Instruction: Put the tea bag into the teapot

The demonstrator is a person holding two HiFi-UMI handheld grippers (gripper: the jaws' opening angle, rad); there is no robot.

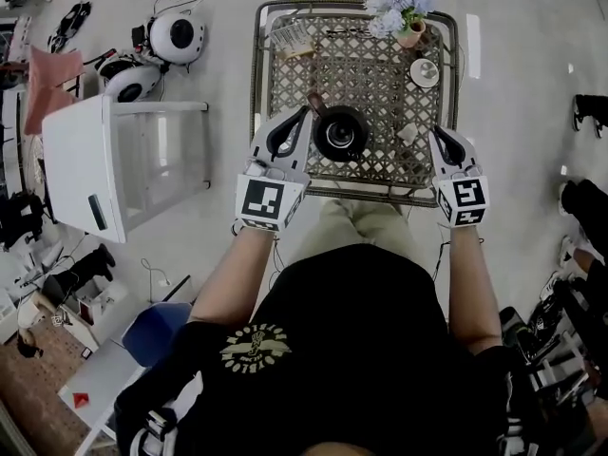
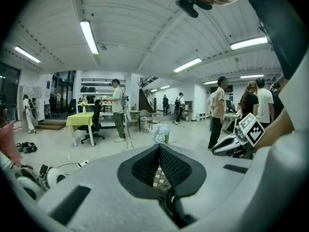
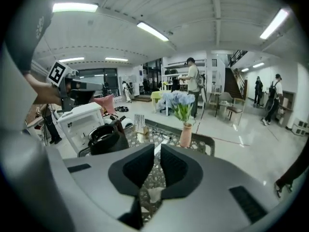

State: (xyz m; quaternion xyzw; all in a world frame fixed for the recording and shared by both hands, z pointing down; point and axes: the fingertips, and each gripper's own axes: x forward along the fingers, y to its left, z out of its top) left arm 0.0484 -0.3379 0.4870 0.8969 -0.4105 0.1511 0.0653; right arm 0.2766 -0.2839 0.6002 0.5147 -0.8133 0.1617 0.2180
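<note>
- Left gripper [image 1: 303, 116] — jaws closed tip to tip, nothing between them; tips just left of the teapot.
- Right gripper [image 1: 437, 133] — jaws likewise pressed together and empty; to the right of the teapot, apart from it.
- Black teapot [image 1: 340, 133] — mouth open upward, standing on the lattice-top table [image 1: 258, 74].
- Tea bag [image 1: 407, 133] — flat on the table, right of the teapot, just beside the right gripper's tips.
- Pink vase of pale flowers [image 1: 410, 32] — beyond the teapot, to its right.

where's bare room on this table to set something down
Bare lattice in the middle of the table, between the teapot and the flower vase, and along the left edge ahead of the left gripper. Crowded front right: tea bag beside the right gripper.
</note>
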